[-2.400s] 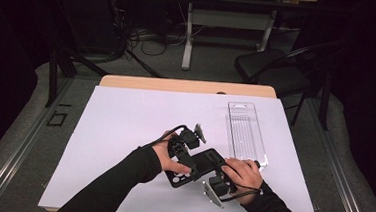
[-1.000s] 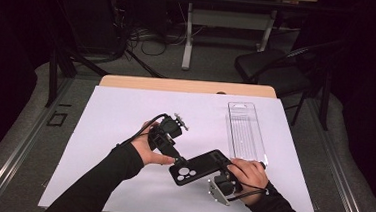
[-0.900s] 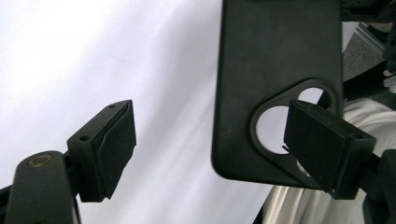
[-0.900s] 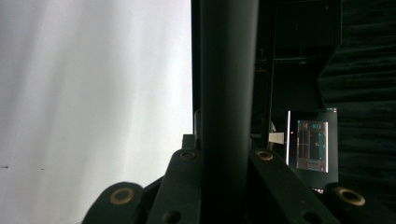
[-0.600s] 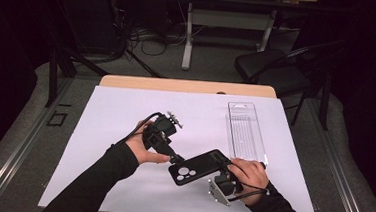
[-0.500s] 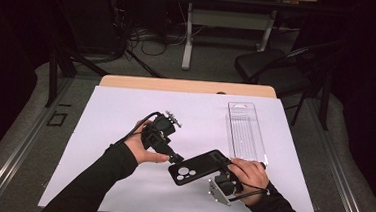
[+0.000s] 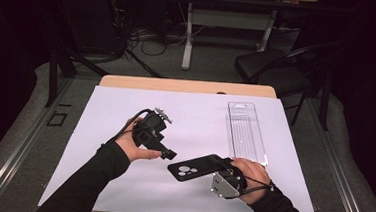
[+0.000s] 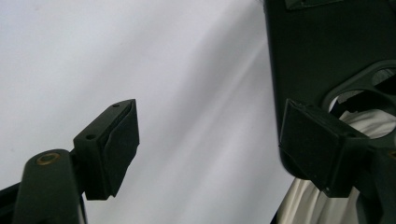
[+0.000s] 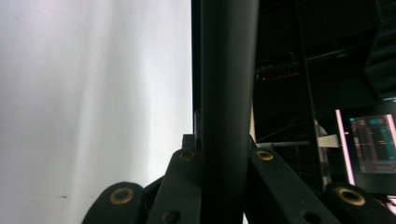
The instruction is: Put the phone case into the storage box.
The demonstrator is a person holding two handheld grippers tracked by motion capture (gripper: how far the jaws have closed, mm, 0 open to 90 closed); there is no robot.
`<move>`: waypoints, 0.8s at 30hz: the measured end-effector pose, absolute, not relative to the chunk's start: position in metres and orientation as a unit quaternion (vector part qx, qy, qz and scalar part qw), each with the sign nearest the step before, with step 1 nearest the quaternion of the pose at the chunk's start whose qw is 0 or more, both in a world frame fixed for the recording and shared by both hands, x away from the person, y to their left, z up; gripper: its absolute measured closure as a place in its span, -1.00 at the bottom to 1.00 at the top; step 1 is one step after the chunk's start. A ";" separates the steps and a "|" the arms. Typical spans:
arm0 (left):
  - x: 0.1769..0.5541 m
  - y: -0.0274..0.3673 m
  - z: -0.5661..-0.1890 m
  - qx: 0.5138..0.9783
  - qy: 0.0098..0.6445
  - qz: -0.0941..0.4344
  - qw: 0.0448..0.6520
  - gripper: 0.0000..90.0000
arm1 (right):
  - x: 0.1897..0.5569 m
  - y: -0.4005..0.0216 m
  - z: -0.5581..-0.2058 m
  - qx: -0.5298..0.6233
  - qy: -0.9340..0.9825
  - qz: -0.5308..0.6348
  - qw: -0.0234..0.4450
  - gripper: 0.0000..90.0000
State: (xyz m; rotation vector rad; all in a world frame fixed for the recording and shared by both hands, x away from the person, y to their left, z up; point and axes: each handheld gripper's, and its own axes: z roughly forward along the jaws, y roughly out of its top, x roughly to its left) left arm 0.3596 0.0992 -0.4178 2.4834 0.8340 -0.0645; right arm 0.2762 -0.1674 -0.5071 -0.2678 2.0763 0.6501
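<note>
Between its 2 jaws, the right gripper (image 7: pixel 210 169) clamps a black phone case (image 7: pixel 197 166). Just beside the case's free end, the left gripper (image 7: pixel 168 155) stands released, jaws apart and closing slightly on nothing.

Bright sheet, dark surroundings (close-ups soft)

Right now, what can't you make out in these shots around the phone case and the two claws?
- Phone case: in the right gripper view it is a blurred dark bar seen edge-on; its faces are hidden.
- Right claw: in the high view the hand and case cover the pads.
- Left claw: its view cuts the case off at the top and right edges.
- Clear tray: contents, if any, too small to tell in the high view.
</note>
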 end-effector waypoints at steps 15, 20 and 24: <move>0.359 0.124 -0.418 0.903 0.311 0.000 0.295 -0.47 | 0.285 -0.173 -0.499 -0.026 0.863 0.368 0.346 0.96; 0.358 0.126 -0.419 0.900 0.312 -0.001 0.304 -0.44 | 0.290 -0.175 -0.498 0.006 0.860 0.402 0.313 0.96; 0.355 0.126 -0.419 0.897 0.305 -0.002 0.320 -0.43 | 0.293 -0.177 -0.500 0.030 0.858 0.424 0.288 0.97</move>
